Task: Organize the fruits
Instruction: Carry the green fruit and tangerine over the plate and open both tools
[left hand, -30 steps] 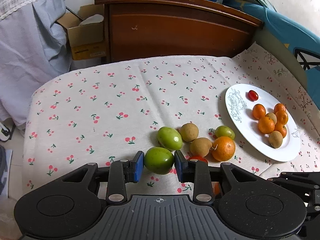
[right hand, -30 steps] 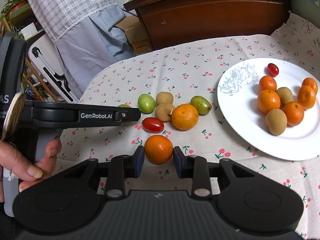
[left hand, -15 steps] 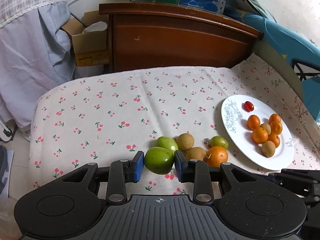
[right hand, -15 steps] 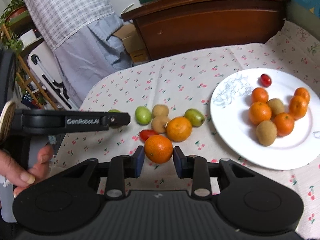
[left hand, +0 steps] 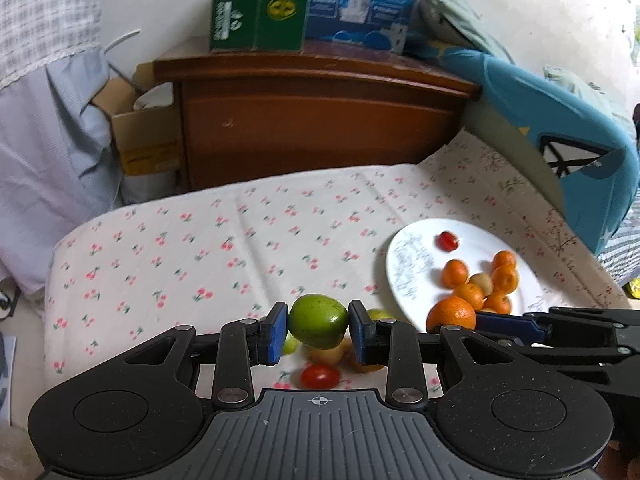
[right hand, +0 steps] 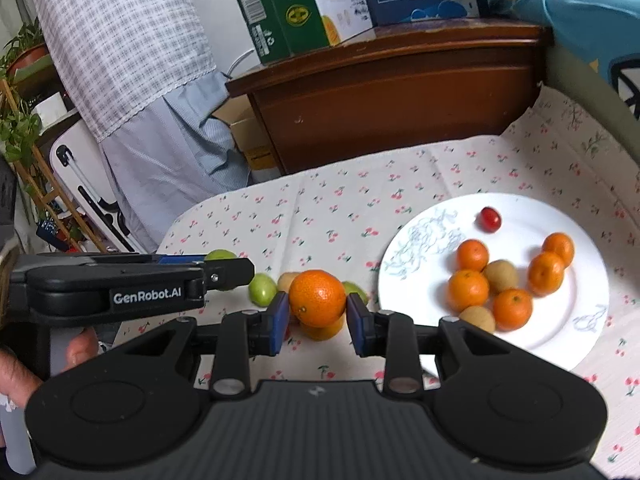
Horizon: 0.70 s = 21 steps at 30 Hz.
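Note:
My left gripper is shut on a green fruit, held above the cherry-print cloth. My right gripper is shut on an orange, also lifted clear of the cloth. The white plate lies to the right and holds several small oranges, brown fruits and a cherry tomato. Under the grippers on the cloth lie a green fruit, another orange, brown fruits and a red tomato. The left gripper shows at the left of the right wrist view.
A dark wooden cabinet with cartons on top stands behind the table. A blue cushion leans at the far right edge. Hanging fabric and a cardboard box are at the left. A hand grips the left tool.
Both grippers have risen with their fruit still clamped. The loose fruit on the cloth has dropped lower in both views and more of the cabinet and cartons shows.

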Tool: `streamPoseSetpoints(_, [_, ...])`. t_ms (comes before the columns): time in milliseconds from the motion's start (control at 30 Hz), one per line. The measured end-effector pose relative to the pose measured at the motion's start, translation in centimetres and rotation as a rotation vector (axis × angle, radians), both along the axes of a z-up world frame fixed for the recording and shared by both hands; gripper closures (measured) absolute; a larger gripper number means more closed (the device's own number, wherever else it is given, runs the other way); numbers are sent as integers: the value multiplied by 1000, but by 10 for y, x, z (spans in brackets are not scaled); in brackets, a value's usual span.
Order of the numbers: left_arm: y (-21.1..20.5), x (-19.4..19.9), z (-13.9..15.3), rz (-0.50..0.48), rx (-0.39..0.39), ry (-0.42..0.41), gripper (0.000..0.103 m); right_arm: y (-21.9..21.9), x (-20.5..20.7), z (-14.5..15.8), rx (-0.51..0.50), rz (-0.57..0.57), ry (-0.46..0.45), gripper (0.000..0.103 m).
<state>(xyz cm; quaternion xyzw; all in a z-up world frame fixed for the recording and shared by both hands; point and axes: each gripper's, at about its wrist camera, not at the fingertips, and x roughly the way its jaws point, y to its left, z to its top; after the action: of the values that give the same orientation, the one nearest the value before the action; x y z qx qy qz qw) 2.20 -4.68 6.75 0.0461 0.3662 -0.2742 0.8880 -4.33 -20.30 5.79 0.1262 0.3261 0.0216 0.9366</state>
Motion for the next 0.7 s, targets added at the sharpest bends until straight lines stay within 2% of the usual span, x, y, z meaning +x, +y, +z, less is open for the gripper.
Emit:
streamPoseSetpoints(500, [-42, -4, 11, -107, -48, -41, 73, -62, 5, 35, 38, -116, -69, 72])
streamPoseSetpoints(700, [-60, -4, 5, -159, -68, -10, 73, -89, 12, 40, 47, -159, -78, 72])
